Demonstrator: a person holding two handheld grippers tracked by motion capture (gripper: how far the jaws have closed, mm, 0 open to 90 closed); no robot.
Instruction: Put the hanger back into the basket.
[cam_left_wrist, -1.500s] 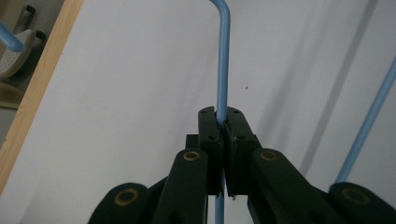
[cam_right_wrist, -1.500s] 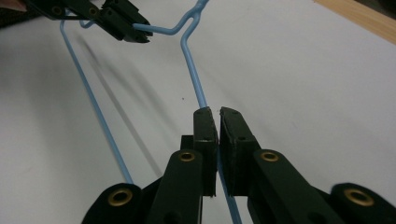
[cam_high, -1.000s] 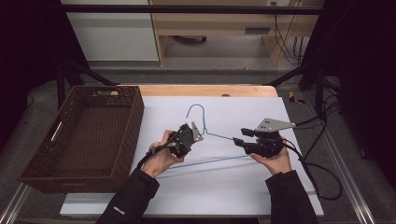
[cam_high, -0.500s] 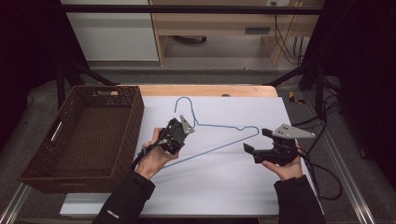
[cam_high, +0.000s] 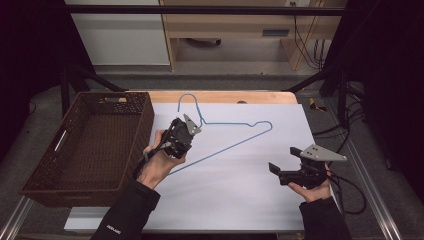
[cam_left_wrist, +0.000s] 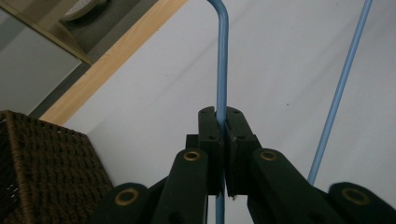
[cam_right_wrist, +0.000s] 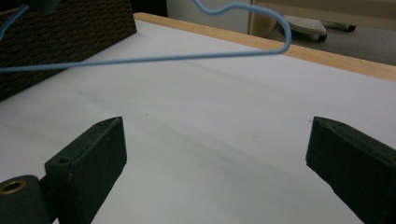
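- The left gripper (cam_high: 187, 126) sits near the middle-left of the white-covered bench (cam_high: 240, 195), just beside the brown wicker basket (cam_high: 90, 145), and is held in the person's left hand (cam_high: 159, 162).
- Its fingers (cam_left_wrist: 210, 135) are pressed together on the thin blue wire of a clothes hanger (cam_high: 235, 140); in the left gripper view the wire (cam_left_wrist: 222, 60) runs straight up out of the clamped pads.
- The hanger lies out over the white sheet, hook (cam_high: 190, 102) toward the far wooden edge of the bench, its long lower bar slanting from the left gripper out to the right-hand corner (cam_high: 270, 126).
- The right gripper (cam_high: 280, 172) is near the bench's right front, well apart from the hanger, held in the right hand (cam_high: 312, 187).
- Its fingers (cam_right_wrist: 93, 154) stand wide apart with nothing between them; the right gripper view looks across bare white sheet to the hanger's corner (cam_right_wrist: 280, 42) farther off.
- The basket stands at the left edge of the bench.
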